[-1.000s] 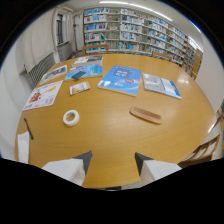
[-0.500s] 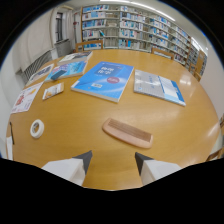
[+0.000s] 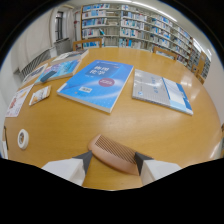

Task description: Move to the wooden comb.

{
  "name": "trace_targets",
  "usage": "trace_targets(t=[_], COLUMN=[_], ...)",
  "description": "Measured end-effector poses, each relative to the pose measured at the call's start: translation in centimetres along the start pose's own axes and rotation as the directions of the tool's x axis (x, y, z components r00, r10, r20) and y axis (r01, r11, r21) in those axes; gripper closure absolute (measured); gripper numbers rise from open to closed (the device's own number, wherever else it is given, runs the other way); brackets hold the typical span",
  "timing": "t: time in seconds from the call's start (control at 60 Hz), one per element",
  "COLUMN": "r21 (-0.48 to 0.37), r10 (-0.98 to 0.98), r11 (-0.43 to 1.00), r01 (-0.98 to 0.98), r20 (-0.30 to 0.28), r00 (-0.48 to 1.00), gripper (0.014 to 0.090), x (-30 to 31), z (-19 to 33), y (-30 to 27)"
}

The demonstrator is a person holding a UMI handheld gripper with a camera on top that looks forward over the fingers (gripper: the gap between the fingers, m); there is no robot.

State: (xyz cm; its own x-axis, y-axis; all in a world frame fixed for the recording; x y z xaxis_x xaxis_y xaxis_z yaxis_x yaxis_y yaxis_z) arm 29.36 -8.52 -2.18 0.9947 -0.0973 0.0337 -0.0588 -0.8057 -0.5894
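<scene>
Gripper view. The gripper [image 3: 113, 162] is spread open over a round wooden table [image 3: 150, 125]; its two pale fingers [image 3: 67, 169] rise at the near side with dark inner tips, and a clear gap stands between them. The wooden comb [image 3: 114, 153] lies flat on the table in that gap, its teeth facing 1 o'clock and its rounded back toward the gripper. Whether either fingertip touches the comb cannot be told; the comb rests on the table, not lifted.

Beyond the comb, at 12 o'clock, lies a large blue book [image 3: 97, 84] with a red disc on its cover. At 1 o'clock, well apart from the comb, an open booklet [image 3: 161, 91] lies with pale pages and a blue edge. At 10 o'clock lie a small card [image 3: 40, 95], further printed sheets [image 3: 60, 70], and a colourful leaflet [image 3: 17, 101] near the table's rim. At 9 o'clock, near the left finger, sits a small white roll of tape [image 3: 22, 138].

Behind the table, bookshelves [image 3: 135, 25] filled with books run across the room from 12 to 2 o'clock. A window [image 3: 60, 25] stands at 11 o'clock.
</scene>
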Motion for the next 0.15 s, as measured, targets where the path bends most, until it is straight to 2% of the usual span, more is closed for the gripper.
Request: trace_targets(t=[0.15], r21=[-0.003], r10=[0.014], r11=[1.0], r01=[-0.014], r20=[0.001], r00=[1.0], gripper=[0.0199], x=[0.05], z=[-0.16], y=[-0.1])
